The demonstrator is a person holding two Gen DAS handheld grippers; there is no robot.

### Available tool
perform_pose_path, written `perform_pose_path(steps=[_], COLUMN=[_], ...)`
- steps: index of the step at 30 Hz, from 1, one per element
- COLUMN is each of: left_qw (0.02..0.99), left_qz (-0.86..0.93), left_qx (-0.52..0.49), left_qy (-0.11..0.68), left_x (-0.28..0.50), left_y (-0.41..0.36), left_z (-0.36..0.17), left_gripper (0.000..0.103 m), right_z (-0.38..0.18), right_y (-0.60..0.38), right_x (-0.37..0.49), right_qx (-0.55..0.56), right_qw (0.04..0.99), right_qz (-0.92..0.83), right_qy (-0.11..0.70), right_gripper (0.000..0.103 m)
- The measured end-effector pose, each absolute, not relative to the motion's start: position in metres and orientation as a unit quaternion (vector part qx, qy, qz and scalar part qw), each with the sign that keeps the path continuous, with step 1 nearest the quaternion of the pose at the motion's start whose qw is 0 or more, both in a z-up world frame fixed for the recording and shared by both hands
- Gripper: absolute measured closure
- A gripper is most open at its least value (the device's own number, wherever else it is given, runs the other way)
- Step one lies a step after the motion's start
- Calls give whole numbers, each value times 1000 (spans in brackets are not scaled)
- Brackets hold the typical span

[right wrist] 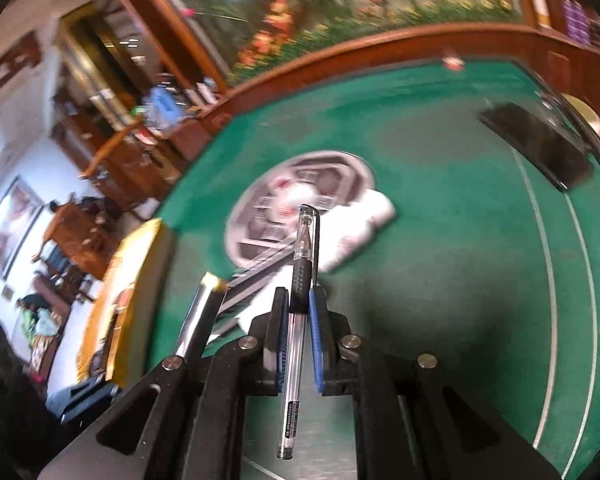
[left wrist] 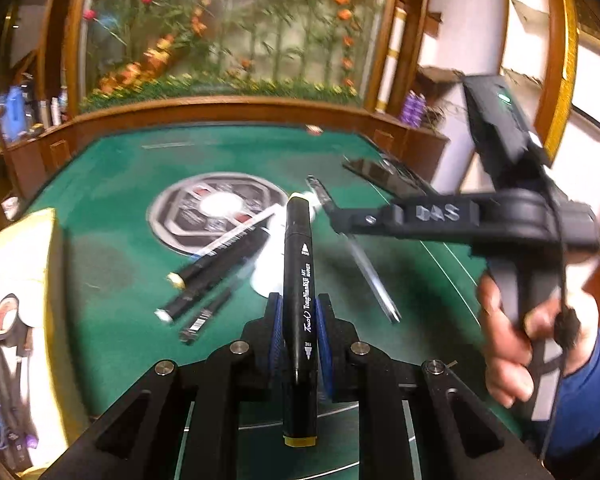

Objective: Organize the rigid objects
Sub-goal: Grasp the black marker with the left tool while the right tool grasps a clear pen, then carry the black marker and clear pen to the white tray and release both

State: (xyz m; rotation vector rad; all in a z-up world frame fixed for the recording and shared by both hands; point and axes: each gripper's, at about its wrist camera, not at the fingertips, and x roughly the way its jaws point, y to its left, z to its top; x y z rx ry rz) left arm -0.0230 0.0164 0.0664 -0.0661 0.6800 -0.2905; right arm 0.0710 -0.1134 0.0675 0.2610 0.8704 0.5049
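Pens and markers are what is being sorted on this green felt table (left wrist: 112, 184). Two of them are off the felt. The left tongs (left wrist: 298, 316) are closed on a black art marker (left wrist: 298, 264), its blue pads pressing the barrel from both sides; the marker runs straight along the tongs, its pale cap end pointing away over the table and its yellow end back toward the hand. The right tongs (right wrist: 299, 308) are clamped on a clear gel pen (right wrist: 300, 280) with a black rubber grip and a clear cap, gripped about where the rubber meets the clear barrel, cap end forward.

From the left camera the right tool shows from the side, held in a person's hand (left wrist: 516, 344) with a blue sleeve (left wrist: 592, 392) behind it, its tip above the table with the pen hanging from it.

On the felt, a few more dark markers (left wrist: 216, 268) lie loosely side by side at a slant, just left of the held marker. They lie partly over a white object (right wrist: 360, 228) that sits beside the round grey centre panel (left wrist: 216, 208). A dark phone (right wrist: 540, 144) lies flat near the right rim. At the left edge stands a yellow-trimmed box (left wrist: 24, 280); its contents are too blurred to name.
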Motion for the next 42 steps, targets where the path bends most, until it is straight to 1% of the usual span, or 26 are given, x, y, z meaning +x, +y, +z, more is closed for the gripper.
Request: perform_pose_path(steps=[4,10,26,42], left_qw=[938,947,954,956], left_qz=[-119,-83,-45,16], left_qx=[-50,-51,-76,-128], left_qy=[322,305,286,262], left_x=[-25,-34,-49,-71], left_y=[36,56,104,177], left_z=[71,74,79,79], left_gripper=[87,87,87,87], right_z=[79,82,79,91], right_y=[-103,-89,-32,70], right_x=[56,45,31,20], right_qx=[114,111,97,42], right_qw=[876,870,844,818], right_qz=[268,297,346,400], right_qy=[384,378,399,412], right_gripper=[93,93,93,93])
